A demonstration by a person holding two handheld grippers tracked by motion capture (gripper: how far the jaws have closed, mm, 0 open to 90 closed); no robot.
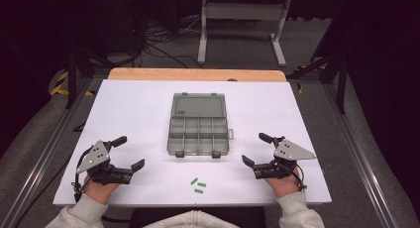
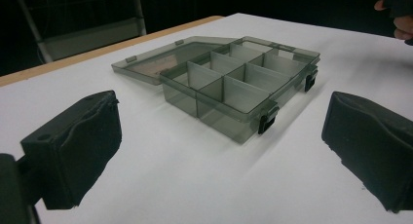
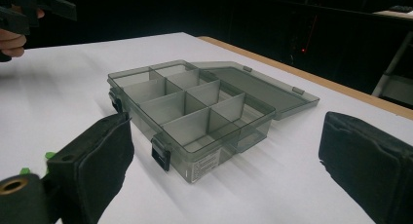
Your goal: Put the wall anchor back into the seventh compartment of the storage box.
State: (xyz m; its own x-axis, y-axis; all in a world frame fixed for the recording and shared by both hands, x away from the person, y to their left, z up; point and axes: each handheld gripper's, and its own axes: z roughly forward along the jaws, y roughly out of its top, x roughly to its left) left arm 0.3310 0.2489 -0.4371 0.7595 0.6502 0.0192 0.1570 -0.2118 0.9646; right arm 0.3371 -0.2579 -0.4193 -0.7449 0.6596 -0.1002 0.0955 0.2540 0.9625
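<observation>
A smoky clear compartment box (image 1: 198,131) lies mid-table with its lid folded back flat; its several cells look empty. It also appears in the left gripper view (image 2: 234,83) and the right gripper view (image 3: 195,112). Three small green pieces (image 1: 198,185) lie on the white table near its front edge, between my hands. My left gripper (image 1: 130,152) rests at the front left, open, nothing between its jaws. My right gripper (image 1: 254,148) rests at the front right, also open and empty. Both point toward the box, a short way off it.
The white table top (image 1: 138,109) has a wooden strip along its far edge. A white frame stand (image 1: 242,20) and cables stand on the dark floor beyond. Metal rails run along both sides of the table.
</observation>
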